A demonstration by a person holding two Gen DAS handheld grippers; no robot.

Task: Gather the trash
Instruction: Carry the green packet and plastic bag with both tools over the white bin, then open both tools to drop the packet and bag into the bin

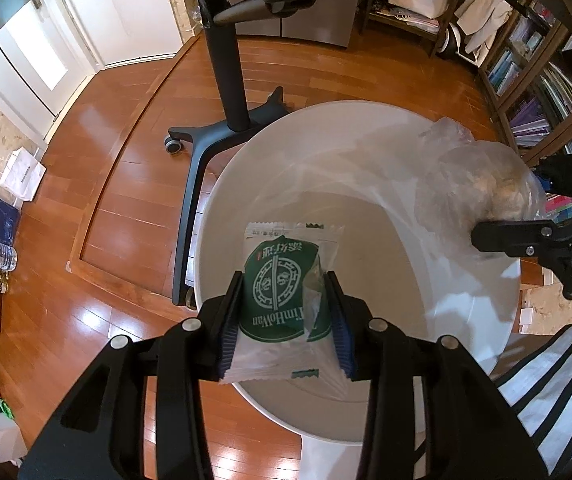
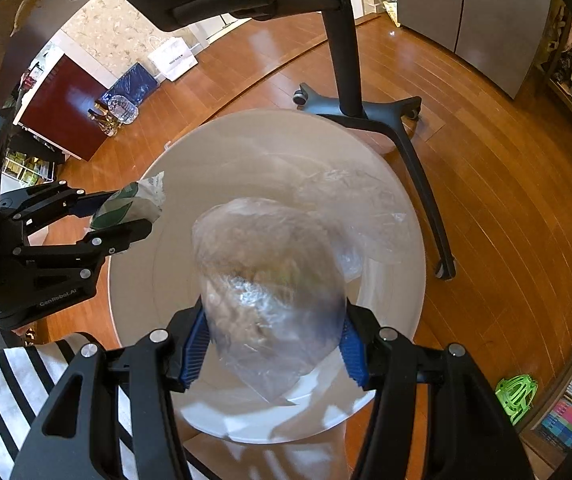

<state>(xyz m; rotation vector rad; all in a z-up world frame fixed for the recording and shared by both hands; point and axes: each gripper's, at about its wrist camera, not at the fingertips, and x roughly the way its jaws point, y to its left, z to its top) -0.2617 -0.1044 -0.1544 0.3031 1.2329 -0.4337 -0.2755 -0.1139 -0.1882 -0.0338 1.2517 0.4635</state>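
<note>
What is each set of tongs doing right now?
Left tongs: closed on the green wrapper.
Right tongs: closed on the clear plastic bag.

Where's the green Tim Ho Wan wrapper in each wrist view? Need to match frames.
Left wrist: green wrapper sits bottom center, pinched in the left gripper, over the white bin.
Right wrist: green wrapper shows at the left edge, mid-height, in the left gripper, at the white bin's left rim.
Shared landmark: the black rolling stand base on the wood floor beyond the bin.
</note>
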